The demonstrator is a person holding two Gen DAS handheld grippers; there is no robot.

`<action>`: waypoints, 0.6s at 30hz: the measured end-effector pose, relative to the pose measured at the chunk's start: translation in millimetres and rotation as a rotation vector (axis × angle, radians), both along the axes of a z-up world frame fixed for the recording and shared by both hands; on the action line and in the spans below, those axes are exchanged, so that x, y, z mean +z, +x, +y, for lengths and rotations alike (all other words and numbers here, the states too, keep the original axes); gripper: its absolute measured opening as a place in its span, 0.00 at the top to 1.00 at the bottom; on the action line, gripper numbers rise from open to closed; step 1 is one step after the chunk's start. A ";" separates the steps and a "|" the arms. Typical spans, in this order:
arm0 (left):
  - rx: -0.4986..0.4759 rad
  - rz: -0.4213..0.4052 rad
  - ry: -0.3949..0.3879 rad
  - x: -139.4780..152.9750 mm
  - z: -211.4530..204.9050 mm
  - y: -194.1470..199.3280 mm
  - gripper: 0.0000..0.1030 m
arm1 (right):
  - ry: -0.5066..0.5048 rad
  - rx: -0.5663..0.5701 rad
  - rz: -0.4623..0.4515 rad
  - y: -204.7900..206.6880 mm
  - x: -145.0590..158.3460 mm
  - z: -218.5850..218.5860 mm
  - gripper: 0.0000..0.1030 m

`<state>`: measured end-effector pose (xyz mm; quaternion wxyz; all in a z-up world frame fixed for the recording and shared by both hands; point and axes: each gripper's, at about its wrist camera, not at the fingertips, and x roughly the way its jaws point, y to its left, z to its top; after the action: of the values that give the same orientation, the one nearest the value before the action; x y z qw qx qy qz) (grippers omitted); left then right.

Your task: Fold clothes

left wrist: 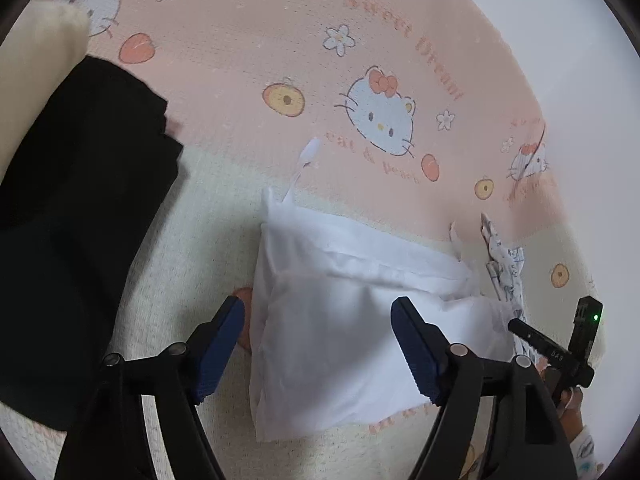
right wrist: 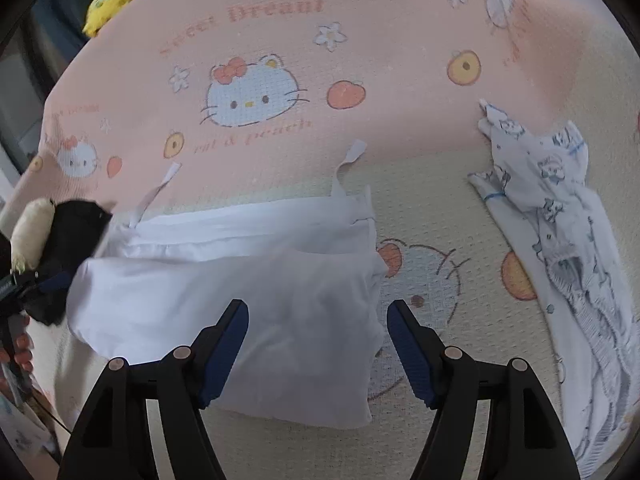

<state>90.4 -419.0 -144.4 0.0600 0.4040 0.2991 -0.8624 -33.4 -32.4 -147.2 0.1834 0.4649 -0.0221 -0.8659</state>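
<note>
Both wrist cams look steeply down, close over the bed; left sits left of the white garment (left wrist: pixel 360 320), right sits right; both share it.

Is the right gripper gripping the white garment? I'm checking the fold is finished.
No: the right gripper stands open above the white garment, fingers pressing nothing.

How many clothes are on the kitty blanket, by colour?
White: 1, the folded white garment in the middle.
Black: 1, the black garment to one side.
White with blue cartoon prints: 1, the printed garment on the other side, not folded.
Total: 3 clothes on the blanket.
</note>
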 end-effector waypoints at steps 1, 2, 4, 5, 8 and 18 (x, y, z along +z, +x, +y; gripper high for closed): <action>0.001 -0.021 -0.010 -0.4 0.3 -4.8 0.28 | -0.012 -0.016 -0.002 -2.8 -0.3 2.2 0.31; -0.003 -0.032 -0.011 -0.6 1.0 -9.7 0.28 | -0.022 -0.033 -0.003 -6.2 -0.2 2.6 0.31; -0.015 -0.042 -0.011 -0.6 2.5 -17.8 0.28 | -0.047 -0.043 -0.002 -11.5 3.6 2.9 0.31; -0.018 -0.044 -0.023 1.1 3.1 -20.9 0.28 | -0.060 -0.038 -0.003 -14.2 7.0 2.3 0.31; -0.039 -0.053 -0.061 6.4 4.4 -31.9 0.28 | -0.061 -0.032 0.006 -26.9 20.1 -5.2 0.31; -0.082 -0.120 -0.150 28.5 -10.4 -93.1 0.28 | -0.094 -0.032 -0.083 -109.0 44.3 -42.5 0.31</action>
<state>-2.7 -429.4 -115.9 0.0726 0.4614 0.2126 -0.8583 -142.4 -74.8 -102.9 0.1902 0.4910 -0.0776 -0.8466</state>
